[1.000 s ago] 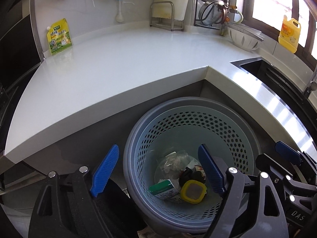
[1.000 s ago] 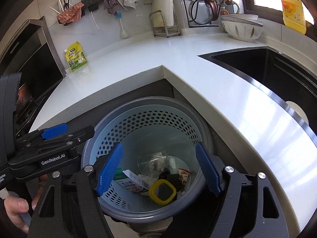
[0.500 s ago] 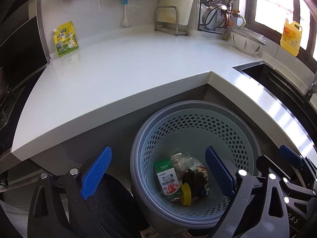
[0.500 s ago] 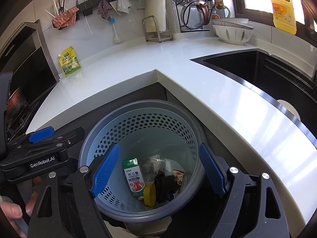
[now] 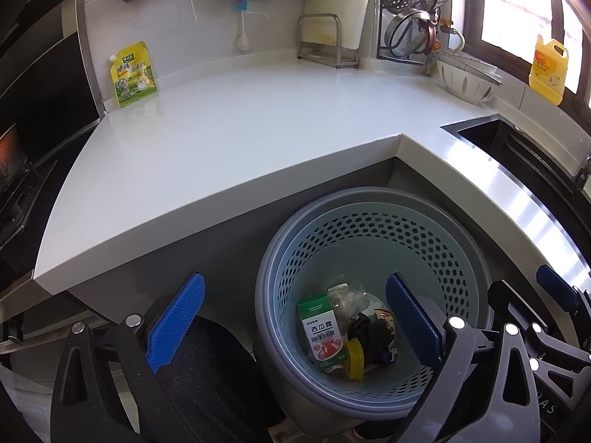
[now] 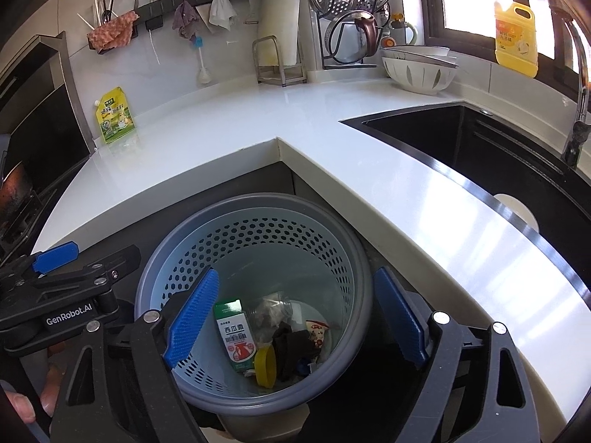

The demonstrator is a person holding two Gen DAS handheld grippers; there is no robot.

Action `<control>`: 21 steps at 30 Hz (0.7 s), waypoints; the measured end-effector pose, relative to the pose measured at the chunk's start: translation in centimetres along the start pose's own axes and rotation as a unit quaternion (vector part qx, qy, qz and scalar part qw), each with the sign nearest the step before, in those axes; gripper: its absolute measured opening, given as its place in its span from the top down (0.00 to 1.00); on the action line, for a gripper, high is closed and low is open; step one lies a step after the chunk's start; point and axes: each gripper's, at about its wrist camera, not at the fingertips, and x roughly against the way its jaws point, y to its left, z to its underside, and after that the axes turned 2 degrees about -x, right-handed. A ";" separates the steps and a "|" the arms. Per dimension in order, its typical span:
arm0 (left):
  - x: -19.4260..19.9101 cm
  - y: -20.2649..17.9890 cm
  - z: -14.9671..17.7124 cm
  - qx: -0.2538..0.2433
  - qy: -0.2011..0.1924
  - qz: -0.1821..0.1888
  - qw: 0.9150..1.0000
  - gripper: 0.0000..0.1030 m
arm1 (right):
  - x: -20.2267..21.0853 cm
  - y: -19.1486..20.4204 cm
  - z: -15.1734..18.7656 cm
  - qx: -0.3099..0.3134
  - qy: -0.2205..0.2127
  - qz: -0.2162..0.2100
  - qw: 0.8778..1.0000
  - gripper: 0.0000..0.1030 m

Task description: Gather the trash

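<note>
Holding both tools above the bin (image 5: 373, 221), left tool (image 5: 295, 325) and right tool (image 6: 295, 317) both opening with nothing between the pads, I see the trash (image 6: 273, 336) lying at its bottom, so I should pull back slowly without touching the rim.

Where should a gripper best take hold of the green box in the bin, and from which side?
Grip the green box across its upper end, coming from above through the bin mouth. It leans nearly upright against the wall with its top free; the yellow lid and other trash crowd its lower right.
</note>
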 end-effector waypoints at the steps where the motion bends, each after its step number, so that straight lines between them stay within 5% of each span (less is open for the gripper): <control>1: 0.0 0.0 0.0 0.001 0.000 0.000 1.000 0.06 | 0.1 0.1 0.0 0.001 -0.002 0.002 1.000 0.19; 21: 0.9 0.5 -0.2 0.006 -0.011 -0.026 1.000 0.06 | 0.6 0.4 -0.3 -0.006 -0.007 0.021 1.000 0.19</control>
